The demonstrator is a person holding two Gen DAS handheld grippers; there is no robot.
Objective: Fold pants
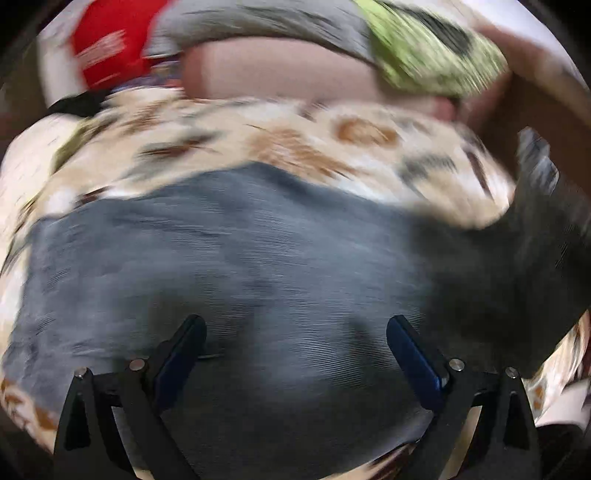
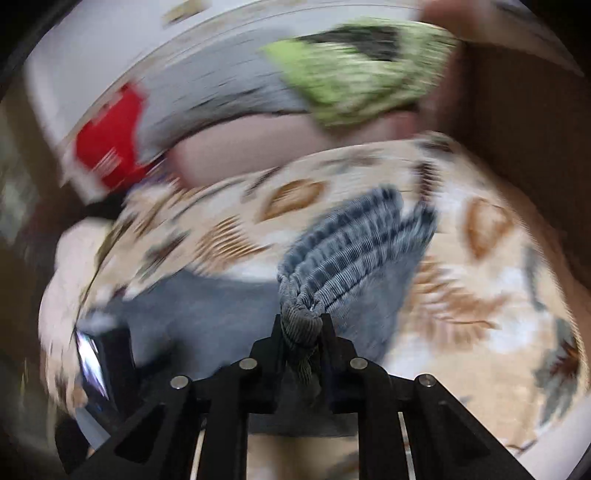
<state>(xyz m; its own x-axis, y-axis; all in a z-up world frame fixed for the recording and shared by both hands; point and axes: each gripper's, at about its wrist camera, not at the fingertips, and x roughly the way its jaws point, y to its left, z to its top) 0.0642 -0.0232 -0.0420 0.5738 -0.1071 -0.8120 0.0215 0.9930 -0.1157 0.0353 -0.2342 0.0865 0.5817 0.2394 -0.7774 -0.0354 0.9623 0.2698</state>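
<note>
The grey corduroy pants [image 1: 229,251] lie spread on a bed with a cream leaf-print sheet [image 1: 295,140]. My left gripper [image 1: 295,332] is open just above the pants, its fingers wide apart with nothing between them. My right gripper [image 2: 301,325] is shut on a bunched fold of the pants [image 2: 354,240] and holds it up off the sheet [image 2: 480,295]. The lifted cloth fans out away from the fingers. The left gripper's body [image 2: 99,362] shows at the lower left of the right wrist view. Both views are blurred by motion.
A green patterned pillow [image 1: 436,55], a grey pillow [image 1: 266,22], a pink cushion [image 1: 280,70] and a red item [image 1: 107,55] lie at the bed's far side. A brown headboard or wall [image 2: 524,147] stands to the right.
</note>
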